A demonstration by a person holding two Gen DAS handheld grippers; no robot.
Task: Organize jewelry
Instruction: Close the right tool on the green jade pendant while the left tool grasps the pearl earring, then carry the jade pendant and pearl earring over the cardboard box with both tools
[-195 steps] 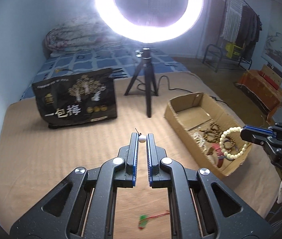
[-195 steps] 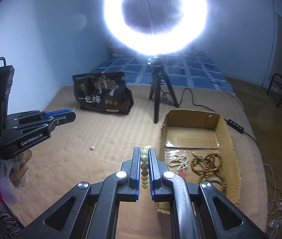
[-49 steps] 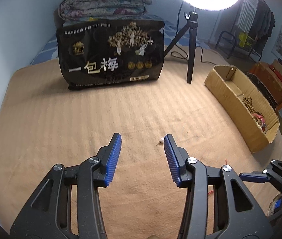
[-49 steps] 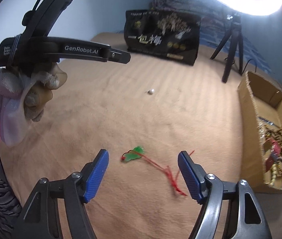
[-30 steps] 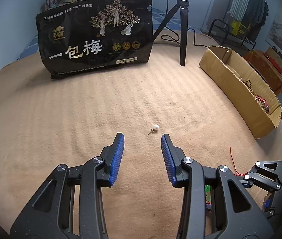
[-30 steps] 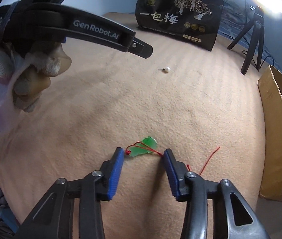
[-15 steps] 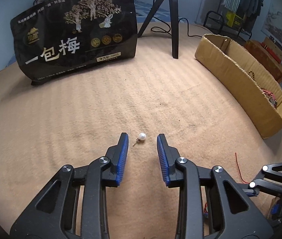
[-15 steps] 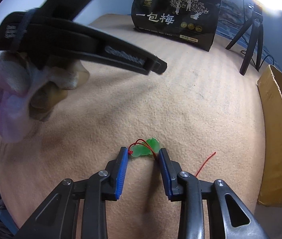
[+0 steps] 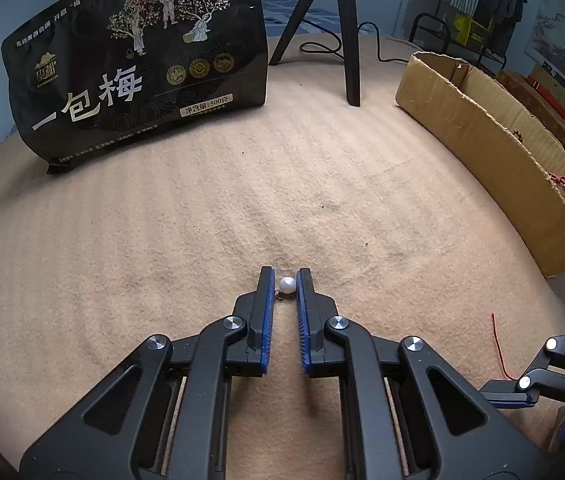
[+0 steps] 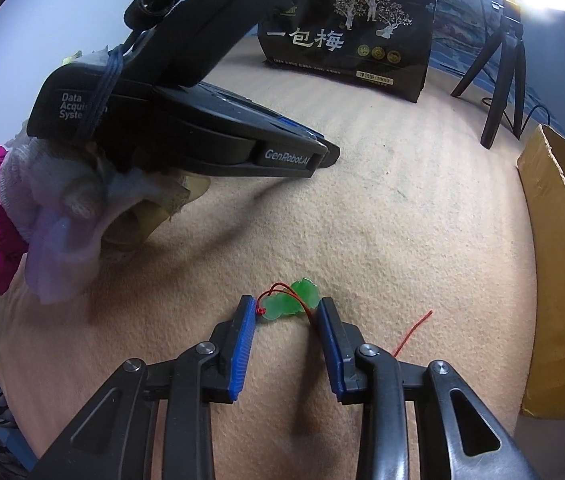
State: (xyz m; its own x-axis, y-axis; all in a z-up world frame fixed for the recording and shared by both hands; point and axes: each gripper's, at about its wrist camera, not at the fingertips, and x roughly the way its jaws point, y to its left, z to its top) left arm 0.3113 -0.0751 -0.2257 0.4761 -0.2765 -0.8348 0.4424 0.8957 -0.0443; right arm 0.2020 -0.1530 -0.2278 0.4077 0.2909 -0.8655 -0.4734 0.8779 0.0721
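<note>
Tan ribbed blanket [image 9: 186, 220] filled the left wrist view; the left gripper [image 9: 285, 286] had just closed its jaws narrowly on a small white pearl earring [image 9: 287, 285], seemingly pinched; lift slowly. Right wrist view: the right gripper [image 10: 286, 312], fingers half-open, bracketed a translucent green pendant [image 10: 290, 302] on red cord [image 10: 412, 330], contact uncertain; squeeze squarely before carrying to the cardboard box [image 10: 554, 264]

White pearl earring [image 9: 287, 285]; green pendant [image 10: 290, 303] on blanket

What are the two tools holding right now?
Left tool: closed on the pearl earring.
Right tool: closed around the green pendant, touching it.
</note>
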